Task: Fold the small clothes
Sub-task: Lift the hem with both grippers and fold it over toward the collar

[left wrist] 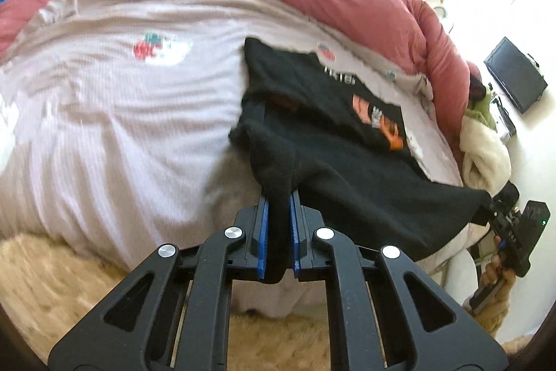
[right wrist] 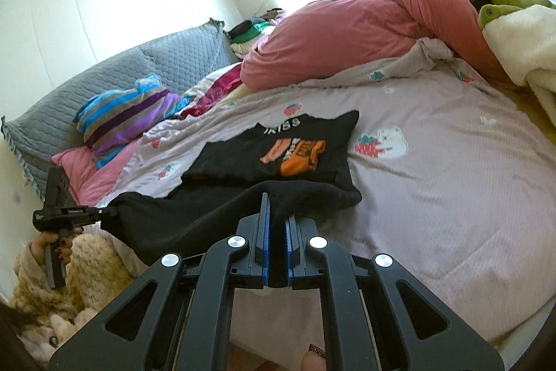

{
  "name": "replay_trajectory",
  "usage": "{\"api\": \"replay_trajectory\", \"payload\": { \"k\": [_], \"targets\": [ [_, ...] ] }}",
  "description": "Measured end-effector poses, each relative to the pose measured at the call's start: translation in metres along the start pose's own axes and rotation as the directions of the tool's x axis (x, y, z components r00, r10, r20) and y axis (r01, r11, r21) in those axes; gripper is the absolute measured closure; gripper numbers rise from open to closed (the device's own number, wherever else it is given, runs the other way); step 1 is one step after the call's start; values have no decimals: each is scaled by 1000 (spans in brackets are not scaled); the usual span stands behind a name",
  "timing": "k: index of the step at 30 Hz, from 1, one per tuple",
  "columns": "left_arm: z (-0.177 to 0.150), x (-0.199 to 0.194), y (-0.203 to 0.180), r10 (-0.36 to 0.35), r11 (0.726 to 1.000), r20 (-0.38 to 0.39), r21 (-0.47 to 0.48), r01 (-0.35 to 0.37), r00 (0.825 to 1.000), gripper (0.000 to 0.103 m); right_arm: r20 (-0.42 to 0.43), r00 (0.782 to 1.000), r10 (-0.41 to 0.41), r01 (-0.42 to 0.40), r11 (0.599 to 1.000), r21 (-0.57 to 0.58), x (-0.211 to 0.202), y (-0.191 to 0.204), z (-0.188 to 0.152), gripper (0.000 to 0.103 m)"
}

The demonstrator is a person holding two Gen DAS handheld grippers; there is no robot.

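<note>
Clearly both grippers have the same job: each pinches one near corner of the black shirt so the hem can be carried as a straight edge. The left gripper is clamped tight on a bunched corner of black cloth, its blue pads squeezing the fabric between them, and the right gripper is closed the same way on the other corner. The cloth between the two corners hangs in a shallow sag off the near edge of the bed, raised clear of the cover, while the far part of the shirt, the printed chest with the orange design, lies flat on the lilac bedspread. That split makes sense to me: the flat half acts as an anchor, so the lifted hem can be brought over it without the whole garment sliding. Holding the corners well apart keeps the edge taut enough to land square. I judge this to be the start of a bottom-to-top fold, with the hem not yet carried over. The pink duvet and striped pillow sit pushed to the far side, well away from the shirt, leaving it room to be folded.
</note>
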State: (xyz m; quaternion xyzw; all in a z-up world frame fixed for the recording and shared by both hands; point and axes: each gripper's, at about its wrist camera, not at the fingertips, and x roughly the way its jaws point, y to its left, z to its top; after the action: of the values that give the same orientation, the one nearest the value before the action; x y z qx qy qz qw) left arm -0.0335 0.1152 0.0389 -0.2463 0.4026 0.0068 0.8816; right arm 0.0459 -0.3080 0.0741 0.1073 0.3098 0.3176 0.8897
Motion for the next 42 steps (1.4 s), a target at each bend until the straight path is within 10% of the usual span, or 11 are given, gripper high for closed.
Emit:
{"api": "replay_trajectory", "payload": {
  "k": [42],
  "targets": [
    [116,45,-20,70,996,116,39,-75,991,99,96,983,-159,165,985,-57,75,-13,83,97]
  ]
}}
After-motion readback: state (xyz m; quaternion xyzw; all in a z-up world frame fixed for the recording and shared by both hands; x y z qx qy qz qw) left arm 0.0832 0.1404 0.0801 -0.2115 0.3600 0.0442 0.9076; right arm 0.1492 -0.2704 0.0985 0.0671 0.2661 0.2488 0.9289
